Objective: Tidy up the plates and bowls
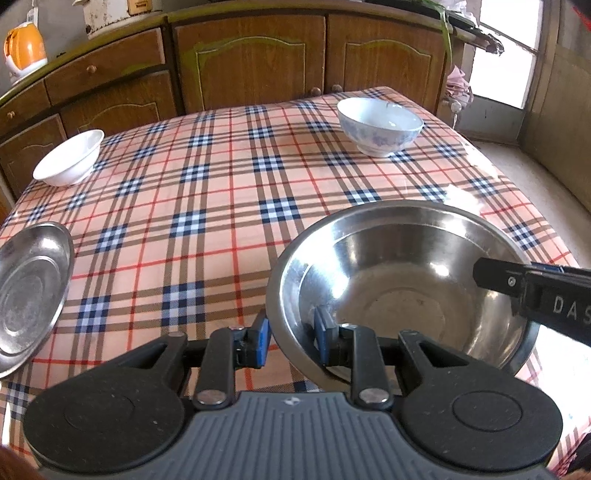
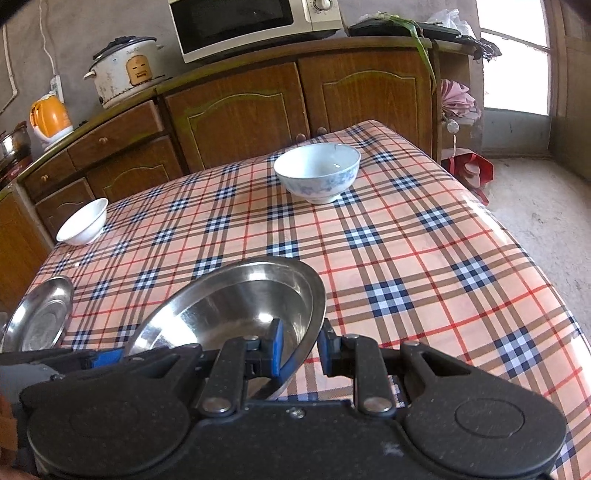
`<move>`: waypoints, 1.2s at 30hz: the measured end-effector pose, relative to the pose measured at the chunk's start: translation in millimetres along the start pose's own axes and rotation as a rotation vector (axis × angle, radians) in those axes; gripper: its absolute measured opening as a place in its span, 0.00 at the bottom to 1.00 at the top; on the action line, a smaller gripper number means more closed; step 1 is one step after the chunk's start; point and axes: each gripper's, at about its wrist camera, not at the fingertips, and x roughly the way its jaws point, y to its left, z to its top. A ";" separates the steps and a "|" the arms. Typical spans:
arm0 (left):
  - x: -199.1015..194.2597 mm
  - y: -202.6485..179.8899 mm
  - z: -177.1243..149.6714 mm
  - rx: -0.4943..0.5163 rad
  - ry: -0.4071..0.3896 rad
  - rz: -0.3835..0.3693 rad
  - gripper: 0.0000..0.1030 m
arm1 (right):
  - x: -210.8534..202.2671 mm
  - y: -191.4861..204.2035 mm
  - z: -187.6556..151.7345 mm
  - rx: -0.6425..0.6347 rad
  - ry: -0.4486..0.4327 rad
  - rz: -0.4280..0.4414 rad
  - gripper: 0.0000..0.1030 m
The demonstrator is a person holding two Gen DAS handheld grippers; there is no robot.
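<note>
A large steel bowl sits at the near right of the checked table. My left gripper straddles its left rim, one blue pad inside and one outside, with a gap showing. My right gripper straddles the bowl's right rim the same way; its finger shows in the left wrist view. A blue-patterned white bowl stands at the far right. A plain white bowl stands at the far left. A steel plate lies at the near left.
The checked tablecloth covers the table. Wooden cabinets stand behind it, carrying a rice cooker, an orange kettle and a microwave. The table's right edge drops to a concrete floor.
</note>
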 end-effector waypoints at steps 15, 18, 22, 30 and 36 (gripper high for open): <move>7.8 -3.6 -5.6 0.008 0.024 -0.011 0.27 | 4.0 0.6 -3.2 -0.007 0.027 -0.018 0.30; 8.2 -4.9 -6.0 0.016 0.023 -0.009 0.27 | 4.6 0.5 -3.4 -0.006 0.031 -0.019 0.31; 9.9 -6.4 -7.6 0.031 0.028 -0.023 0.30 | 4.7 1.0 -3.0 -0.009 0.030 -0.025 0.36; 2.1 -0.7 -3.1 0.012 0.000 -0.038 0.50 | -7.3 -4.1 1.6 0.018 -0.031 -0.102 0.46; -13.0 7.4 4.4 -0.001 -0.041 -0.034 0.59 | -21.2 -0.2 11.0 0.038 -0.090 -0.091 0.46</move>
